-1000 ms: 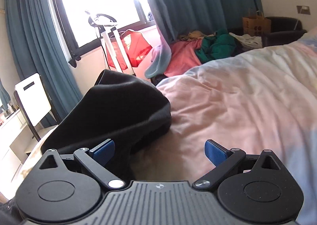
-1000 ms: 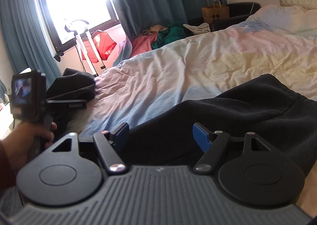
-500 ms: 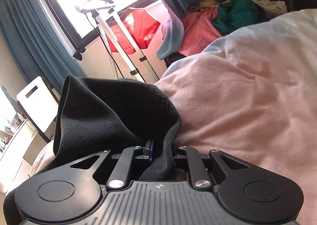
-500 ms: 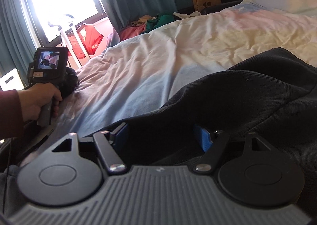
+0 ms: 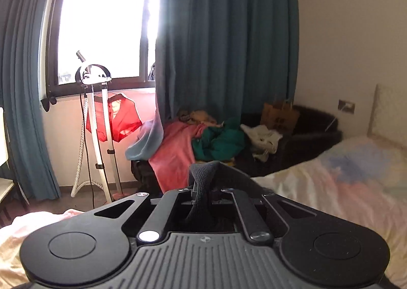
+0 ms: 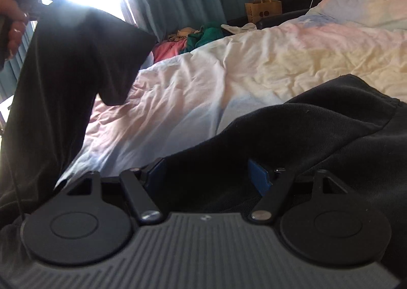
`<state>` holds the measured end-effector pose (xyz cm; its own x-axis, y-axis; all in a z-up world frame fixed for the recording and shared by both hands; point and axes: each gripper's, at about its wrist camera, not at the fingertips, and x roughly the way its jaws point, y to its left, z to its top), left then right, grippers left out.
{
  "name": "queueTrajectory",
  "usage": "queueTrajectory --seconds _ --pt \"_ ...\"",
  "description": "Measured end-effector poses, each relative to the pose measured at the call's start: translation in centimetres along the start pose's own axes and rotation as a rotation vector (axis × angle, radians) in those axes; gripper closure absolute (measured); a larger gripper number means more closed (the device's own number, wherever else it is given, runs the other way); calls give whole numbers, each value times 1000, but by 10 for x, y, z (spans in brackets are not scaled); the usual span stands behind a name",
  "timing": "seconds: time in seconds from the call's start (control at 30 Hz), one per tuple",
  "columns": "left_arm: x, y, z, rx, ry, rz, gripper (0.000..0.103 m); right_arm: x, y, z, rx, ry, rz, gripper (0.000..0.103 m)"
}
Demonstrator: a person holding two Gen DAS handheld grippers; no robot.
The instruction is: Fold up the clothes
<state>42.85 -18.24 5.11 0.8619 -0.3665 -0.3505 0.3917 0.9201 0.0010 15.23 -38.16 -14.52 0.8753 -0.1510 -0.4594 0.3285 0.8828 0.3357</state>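
on the bed (image 6: pixel 229 65), a black garment (image 6: pixel 318 136) lies partly spread, one end lifted up at the left. the left gripper (image 5: pixel 203 197) has its fingers clenched on a bunched fold of it. the right gripper (image 6: pixel 207 174) has its fingers spread apart over the cloth lying on the quilt.

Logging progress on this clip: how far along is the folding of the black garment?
Early. Done: the left gripper has clamped one end of the black garment and raised it. In hand: the right gripper is open around the other end on the bed. Left: every fold.
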Motion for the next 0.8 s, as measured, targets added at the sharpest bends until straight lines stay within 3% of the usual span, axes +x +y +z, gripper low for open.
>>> queueTrajectory --seconds 0.03,0.07,0.1,0.17,0.33,0.43,0.57,0.63,0.7,0.8 --pt "-11 3 7 -41 -20 -17 97 -5 -1 3 4 -17 -1 29" --pt "-9 6 -2 -72 -4 -14 87 -10 -2 5 7 -34 -3 29" --pt "-6 10 -14 -113 20 -7 68 -15 -3 8 11 -50 -5 29" --pt "2 16 -40 -178 80 23 50 -19 -5 9 11 -71 -10 29" --pt "-10 28 -108 -227 239 14 47 -13 -8 8 18 -60 -10 29" --pt "-61 34 -149 -207 264 -10 39 -10 -7 7 13 -59 7 29" --pt "-151 36 -205 -139 251 23 30 -8 -7 6 38 -35 41 29" --pt "-186 37 -231 -86 265 64 30 -9 -7 6 52 -25 62 29" --pt "-210 46 -252 -52 288 153 30 -12 -8 6 71 -21 91 29" --pt "-233 72 -274 -146 264 235 30 -17 -10 8 107 -11 151 29"
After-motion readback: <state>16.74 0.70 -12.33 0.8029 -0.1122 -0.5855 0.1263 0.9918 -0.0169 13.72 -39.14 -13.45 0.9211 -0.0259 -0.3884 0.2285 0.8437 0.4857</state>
